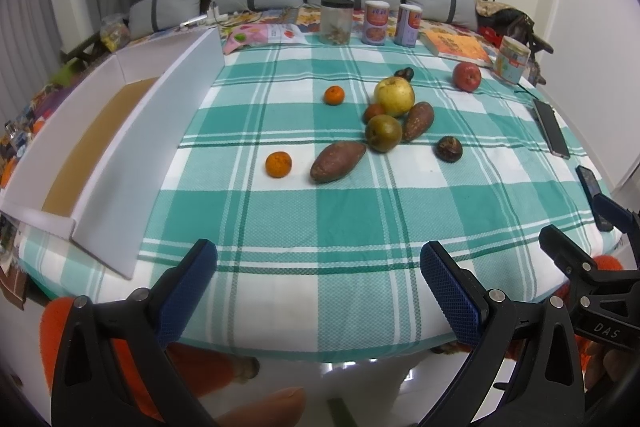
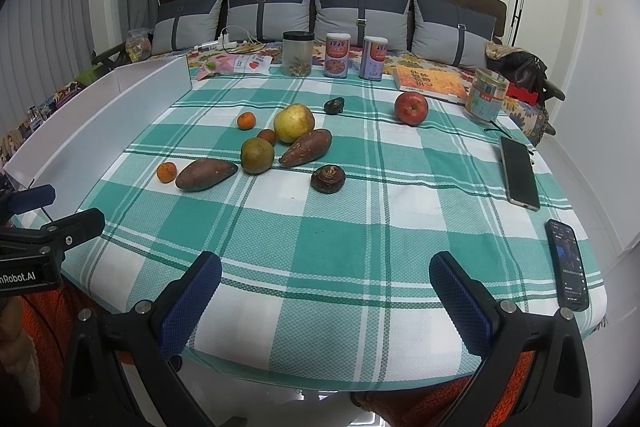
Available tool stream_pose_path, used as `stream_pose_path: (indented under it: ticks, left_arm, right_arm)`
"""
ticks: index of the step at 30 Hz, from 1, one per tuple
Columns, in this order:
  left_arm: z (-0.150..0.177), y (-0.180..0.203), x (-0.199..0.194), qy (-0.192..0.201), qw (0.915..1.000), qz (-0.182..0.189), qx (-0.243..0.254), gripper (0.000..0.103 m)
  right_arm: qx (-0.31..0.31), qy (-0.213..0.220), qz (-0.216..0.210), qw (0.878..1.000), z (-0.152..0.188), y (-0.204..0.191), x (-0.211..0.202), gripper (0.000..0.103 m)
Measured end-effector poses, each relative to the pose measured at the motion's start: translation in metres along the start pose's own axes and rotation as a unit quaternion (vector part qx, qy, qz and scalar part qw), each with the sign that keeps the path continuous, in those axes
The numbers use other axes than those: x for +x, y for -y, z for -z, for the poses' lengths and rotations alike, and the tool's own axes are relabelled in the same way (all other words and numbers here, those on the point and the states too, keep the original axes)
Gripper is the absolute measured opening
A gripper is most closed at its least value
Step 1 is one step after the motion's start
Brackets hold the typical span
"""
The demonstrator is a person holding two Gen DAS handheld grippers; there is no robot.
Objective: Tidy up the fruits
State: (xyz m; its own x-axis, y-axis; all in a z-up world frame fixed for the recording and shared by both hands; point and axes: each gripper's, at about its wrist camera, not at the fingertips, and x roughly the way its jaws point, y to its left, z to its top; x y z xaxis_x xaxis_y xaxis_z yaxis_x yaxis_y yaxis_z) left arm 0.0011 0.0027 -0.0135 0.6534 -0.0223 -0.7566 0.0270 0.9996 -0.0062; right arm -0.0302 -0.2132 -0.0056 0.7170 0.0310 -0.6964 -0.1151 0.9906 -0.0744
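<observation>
Hovering wide apart and empty, left claw [image 1: 318, 259] and right claw [image 2: 325, 271], above the checked tablecloth [image 2: 320, 227].

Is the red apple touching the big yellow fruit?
No, the red apple sits alone near the book, well apart from the yellow fruit in the middle cluster.

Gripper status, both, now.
Left gripper: open, holding nothing.
Right gripper: open, holding nothing.
</observation>
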Motion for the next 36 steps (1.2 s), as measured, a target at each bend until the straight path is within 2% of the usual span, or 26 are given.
stream_pose_path:
  ticks: [16,26,28,31,36]
  left_arm:
    - [0.004,-0.007,0.007,-0.018,0.9993,0.013,-0.031,0.102]
    - [0.008,0.004,0.034,-0.051,0.9986,0.017,-0.005,0.102]
    - [0.011,0.008,0.050,-0.067,0.9977,0.014,0.004,0.102]
    - [0.013,0.013,0.078,-0.088,0.9959,0.013,0.013,0.102]
    - [0.012,0.017,0.111,-0.094,0.9953,0.005,0.025,0.102]
  right_arm:
    - [-0.006,0.003,-0.002,1.000,0.000,-0.006,0.001,0.103]
    - [0.006,-0.007,-0.001,1.000,0.003,0.004,0.012,0.103]
    - [0.012,-0.015,-0.007,1.000,0.002,0.007,0.024,0.103]
    - [0.032,-0.056,-0.022,0.998,0.003,0.012,0.057,0.103]
    - [0.030,-0.087,-0.025,0.995,0.003,0.009,0.098,0.103]
